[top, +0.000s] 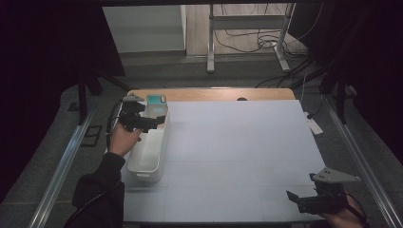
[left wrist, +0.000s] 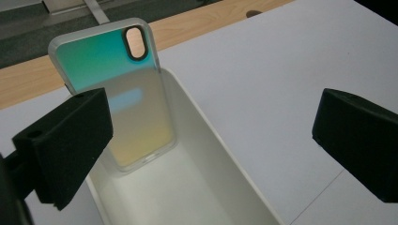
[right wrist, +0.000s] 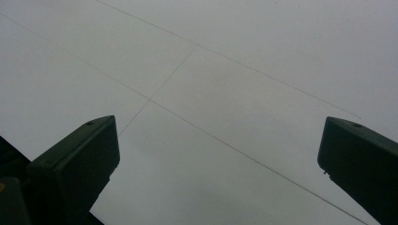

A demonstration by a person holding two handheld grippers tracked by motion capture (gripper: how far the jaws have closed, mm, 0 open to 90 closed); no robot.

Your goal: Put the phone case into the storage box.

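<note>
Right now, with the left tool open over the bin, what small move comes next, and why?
Probably ease the left tool straight back from the white bin. Its jaws stand wide apart, and the phone case already leans on the bin's far end, free of them.

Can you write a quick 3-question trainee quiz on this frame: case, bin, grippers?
1. True or false: the phone case lies flat on the table.
2. Which gripper is at the bin? A) left gripper B) right gripper
3. Fill in: the left gripper's jaws are ____.

Key:
1. False. It leans against the bin's far end, lower edge inside, top above the rim.
2. A. The right gripper is over bare table at the near right corner.
3. Open, spread wide with nothing between them.
</note>
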